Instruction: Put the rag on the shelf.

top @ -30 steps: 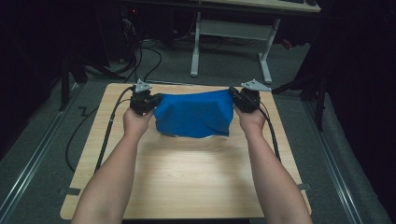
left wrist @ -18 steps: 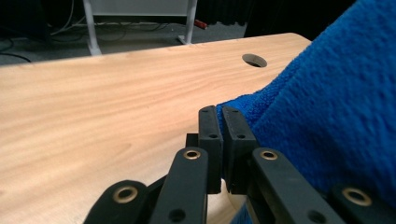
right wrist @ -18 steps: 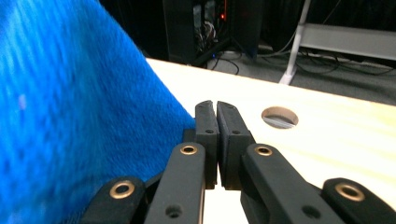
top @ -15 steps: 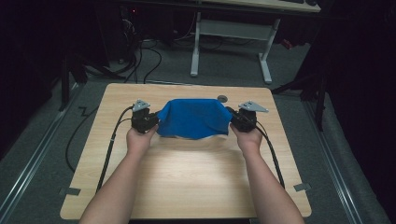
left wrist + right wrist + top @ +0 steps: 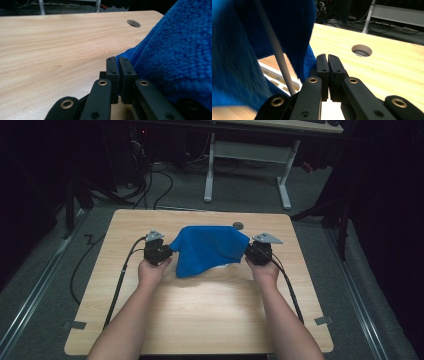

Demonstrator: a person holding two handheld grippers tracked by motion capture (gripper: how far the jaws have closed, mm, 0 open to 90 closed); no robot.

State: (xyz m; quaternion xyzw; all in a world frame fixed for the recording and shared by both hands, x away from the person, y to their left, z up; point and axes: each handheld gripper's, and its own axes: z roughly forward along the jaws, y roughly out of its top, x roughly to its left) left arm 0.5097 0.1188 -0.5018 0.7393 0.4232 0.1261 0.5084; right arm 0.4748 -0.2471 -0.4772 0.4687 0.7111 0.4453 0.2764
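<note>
A blue towel hangs stretched between the two grippers over the far half of the tabletop, roughly midway between its left and right edges, with its lower part sagging toward the wood. The left gripper has its jaws clenched on the towel's left corner, and in the left gripper view the plush cloth bulges out beside the closed jaws. The right gripper is likewise clamped on the opposite corner, its jaws pressed together with a fold of the fabric caught at their side. Holding both top corners apart at the same height likely keeps the cloth spread flat, as one would before folding it or laying it down squarely. Beneath the towel a white rack-like object shows in the right gripper view, though what it is cannot be told. The tabletop is pale wood grain with a round cable hole near its far edge. Beyond it lies a dim room with grey carpet, trailing cables and the white legs of another desk.
</note>
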